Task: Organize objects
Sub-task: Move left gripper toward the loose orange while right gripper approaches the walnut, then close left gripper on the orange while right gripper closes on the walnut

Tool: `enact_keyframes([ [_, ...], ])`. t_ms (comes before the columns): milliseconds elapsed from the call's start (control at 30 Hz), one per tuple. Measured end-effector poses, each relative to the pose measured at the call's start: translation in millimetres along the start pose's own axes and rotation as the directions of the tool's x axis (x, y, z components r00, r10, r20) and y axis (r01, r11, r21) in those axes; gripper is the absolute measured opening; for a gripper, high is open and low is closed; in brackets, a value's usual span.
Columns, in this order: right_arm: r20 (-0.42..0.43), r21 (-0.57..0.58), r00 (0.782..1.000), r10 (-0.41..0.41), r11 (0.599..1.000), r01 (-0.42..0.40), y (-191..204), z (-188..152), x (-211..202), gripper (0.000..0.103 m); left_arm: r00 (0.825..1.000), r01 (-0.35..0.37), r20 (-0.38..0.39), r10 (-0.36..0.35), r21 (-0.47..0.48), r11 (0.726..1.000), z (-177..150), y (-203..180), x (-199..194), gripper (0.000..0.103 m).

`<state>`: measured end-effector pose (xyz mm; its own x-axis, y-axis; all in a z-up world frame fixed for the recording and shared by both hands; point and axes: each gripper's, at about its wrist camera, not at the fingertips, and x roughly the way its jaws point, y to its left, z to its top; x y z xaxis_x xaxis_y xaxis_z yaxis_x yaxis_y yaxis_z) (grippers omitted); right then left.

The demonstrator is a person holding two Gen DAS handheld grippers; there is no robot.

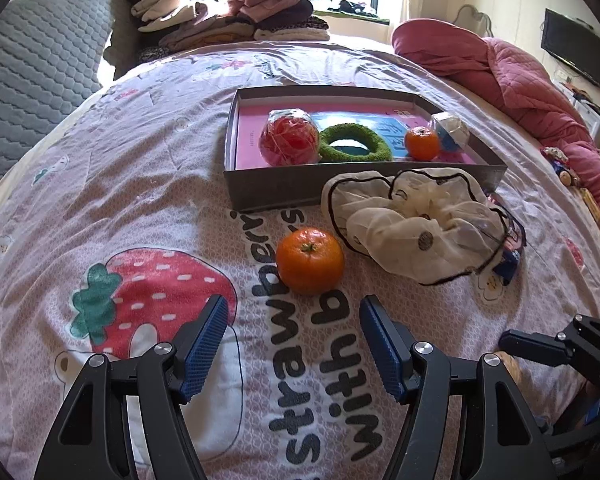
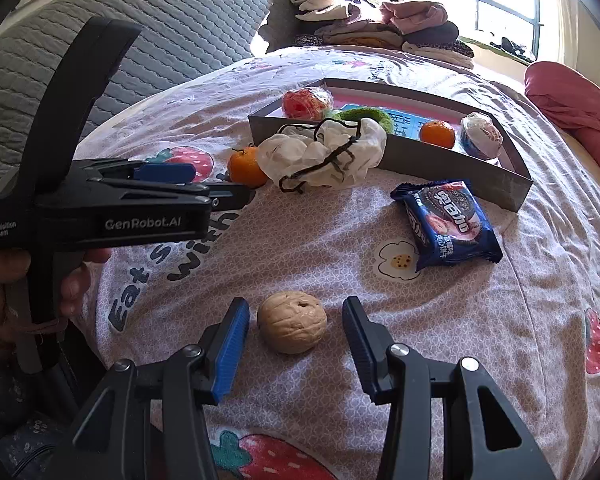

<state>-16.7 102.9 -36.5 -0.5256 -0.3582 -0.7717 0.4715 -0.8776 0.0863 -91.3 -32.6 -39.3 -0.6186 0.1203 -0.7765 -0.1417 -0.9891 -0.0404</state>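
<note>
- the left hand-held gripper [image 1: 292, 312] hangs over the bed [image 1: 140, 208] with its blue pads wide apart and nothing between them; a mandarin [image 1: 310, 261] lies on the strawberry-print quilt just ahead of the fingertips, untouched.
- the right hand-held gripper [image 2: 294, 312] has its jaws partly open on either side of a walnut [image 2: 292, 322] that rests on the quilt; a gap shows on both sides, so the pads are not pressing on it.
- a grey cardboard tray [image 1: 268, 188] sits farther up the bed, holding a red ball in clear wrap [image 1: 288, 138], a green scrunchie [image 1: 354, 143], a second mandarin [image 1: 421, 143] and a blue-and-white wrapped ball [image 1: 450, 131].
- a white sheer scrunchie with black trim [image 1: 412, 220] lies against the tray's near wall, just right of the loose mandarin.
- a blue oreo packet [image 2: 448, 222] lies on the quilt in front of the tray, well apart from the walnut.
- in the right wrist view, a hand [image 2: 4, 280] grips the left tool's handle at the left edge.
- folded clothes [image 1: 220, 12] are stacked at the far end of the bed, and a pink blanket [image 1: 520, 80] is bunched at the right.
</note>
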Motion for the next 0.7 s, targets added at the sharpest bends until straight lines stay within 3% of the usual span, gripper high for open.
enact_keyframes([
  [700,0.020,0.001,0.999,0.027,1.000,-0.027,-6,1,9,0.048,1.000,0.002,-0.004,-0.002,-0.006,1.000,13,3,25,0.070],
])
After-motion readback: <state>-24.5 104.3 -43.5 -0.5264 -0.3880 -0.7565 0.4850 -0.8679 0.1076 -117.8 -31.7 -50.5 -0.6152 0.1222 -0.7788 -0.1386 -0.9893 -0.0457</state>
